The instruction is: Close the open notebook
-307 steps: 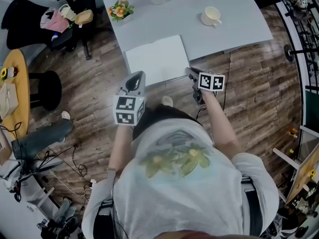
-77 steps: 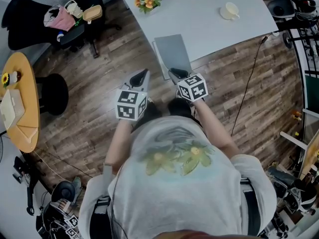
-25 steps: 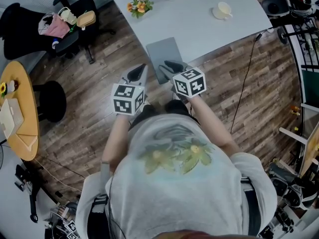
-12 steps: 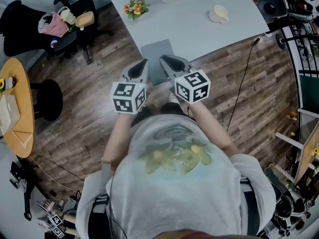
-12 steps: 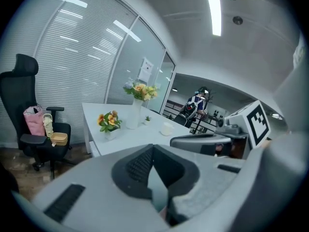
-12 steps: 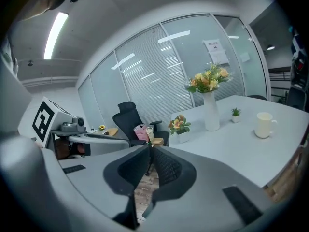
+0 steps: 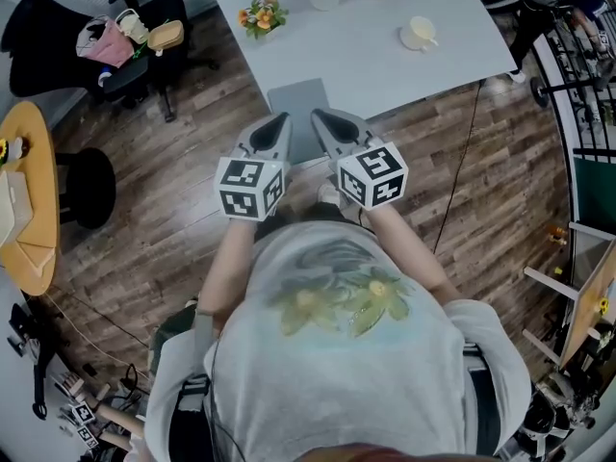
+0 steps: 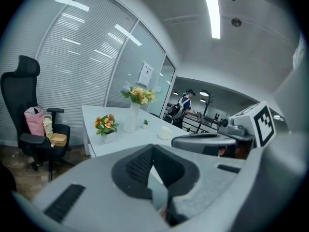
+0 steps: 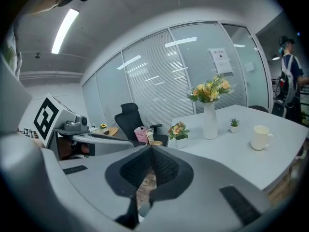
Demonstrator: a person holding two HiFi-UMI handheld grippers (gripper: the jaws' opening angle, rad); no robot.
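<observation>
White table (image 7: 385, 56) | closed grey notebook (image 7: 296, 102) is laid at table's near edge | left gripper (image 7: 278, 120) is held shut, empty, above table edge | right gripper (image 7: 319, 116) jaws just closed, empty

Matt notebook (image 7: 298, 104), wood-plank floor (image 7: 173, 195)

The grey notebook (image 7: 297, 107) lay closed at the near edge of the pale table (image 7: 385, 61), well apart from the white cup (image 7: 418, 33) and the small flower pot (image 7: 257, 17) farther back. The left gripper (image 7: 280, 119) and right gripper (image 7: 319, 115) were held side by side above the notebook's near end, tips pointing over it. The right gripper's jaws had just been closing with nothing between them.
</observation>
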